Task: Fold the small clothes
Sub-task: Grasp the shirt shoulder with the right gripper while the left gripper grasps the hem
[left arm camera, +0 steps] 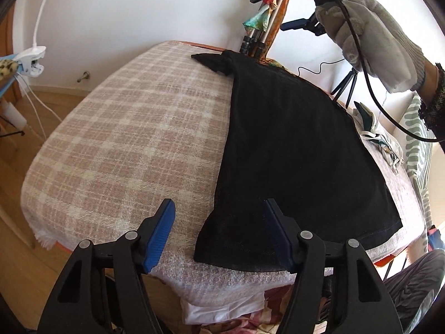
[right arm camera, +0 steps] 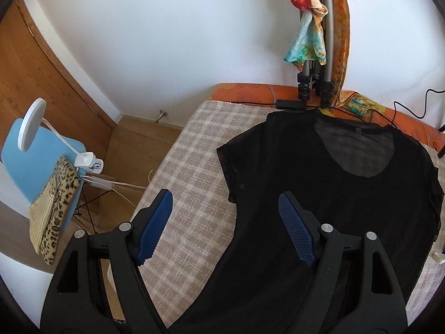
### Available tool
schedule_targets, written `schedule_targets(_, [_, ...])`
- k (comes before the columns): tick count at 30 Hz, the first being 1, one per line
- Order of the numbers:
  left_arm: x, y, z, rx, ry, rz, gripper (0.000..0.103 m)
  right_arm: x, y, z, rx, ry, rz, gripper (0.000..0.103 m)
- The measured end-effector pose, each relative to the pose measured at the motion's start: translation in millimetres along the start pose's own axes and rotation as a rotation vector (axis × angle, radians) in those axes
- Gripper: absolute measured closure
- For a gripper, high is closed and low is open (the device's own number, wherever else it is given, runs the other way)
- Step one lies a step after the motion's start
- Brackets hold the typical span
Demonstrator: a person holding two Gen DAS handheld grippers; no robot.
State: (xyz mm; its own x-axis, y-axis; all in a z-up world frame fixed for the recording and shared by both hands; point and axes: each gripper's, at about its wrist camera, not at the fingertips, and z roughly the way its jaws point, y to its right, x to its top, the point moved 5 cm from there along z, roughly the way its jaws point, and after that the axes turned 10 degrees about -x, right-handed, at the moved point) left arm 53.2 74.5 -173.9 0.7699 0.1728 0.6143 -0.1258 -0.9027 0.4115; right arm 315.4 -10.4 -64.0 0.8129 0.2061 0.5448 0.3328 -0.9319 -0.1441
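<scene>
**Black top spread flat, both grippers poised over its left side**

A thin black top point(right arm camera: 333, 194) lies face up and spread flat on a bed covered by a pink-and-cream plaid blanket point(left arm camera: 125, 139). Its scooped neckline points toward the far wall, its hem toward the near edge of the bed. The short left sleeve sticks out toward bare blanket.

The left gripper point(left arm camera: 219, 233) hangs above the near left hem corner, jaws apart, nothing between them; one blue pad is over the fabric, the other over blanket. The right gripper point(right arm camera: 225, 228) hovers further up the same side, below the sleeve, also open and empty. In the left wrist view it appears high above the far end, held in a grey gloved hand point(left arm camera: 372, 47).

No fold looks started. A sensible first fold would bring this left side over the middle. To do it well, each gripper should pinch both layers right at the edge, hem and sleeve together, then lift evenly so the sheer fabric does not bunch.

Left of the top is plenty of open blanket. Crowded edges: a tripod point(right arm camera: 314, 83) with a draped scarf and black cable at the head end, and crumpled cloth point(left arm camera: 381, 136) on the far right.
</scene>
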Motion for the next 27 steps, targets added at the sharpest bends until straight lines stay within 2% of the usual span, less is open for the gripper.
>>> schedule_targets(2, [-1.8,-1.1,4.7,-0.018,-0.018,-0.005,0.051,8.0,-9.3,21.2,-0.003,-0.020,-0.015,0.021])
schedule_targets(7, [-4.7,5.0,11.2,-0.023,-0.031,0.046,0.054,23.6,-25.2,79.7,-0.001,-0.080,-0.033,0.021])
schedule_targets(9, [-5.4,5.8,12.8,-0.032,-0.030,0.050,0.058,26.9,-29.0,102.8,0.004,-0.106,-0.028,0.027])
schedule_targets(11, [-4.8,6.5,14.1,-0.037,-0.026,0.053,0.063,29.1,-34.3,124.7,0.007,-0.137,-0.023,0.039])
schedule_targets(15, [-1.2,1.7,15.8,-0.069,-0.021,0.009,0.077,29.2,-45.6,157.8,-0.021,-0.162,-0.052,0.044])
schedule_targets(17, [-0.4,-0.7,17.2,-0.088,-0.024,-0.018,0.089,29.0,-49.0,172.2,-0.033,-0.172,-0.071,0.050])
schedule_targets(19, [0.6,-2.4,18.2,-0.094,-0.022,-0.029,0.093,28.8,-49.6,185.5,-0.052,-0.184,-0.084,0.053])
schedule_targets(25, [2.2,-9.4,19.4,-0.122,-0.013,-0.087,0.098,32.5,-47.8,201.5,-0.085,-0.171,-0.106,0.054])
schedule_targets(27, [2.3,-8.9,19.0,-0.120,-0.010,-0.086,0.098,34.3,-46.2,202.9,-0.096,-0.169,-0.122,0.067])
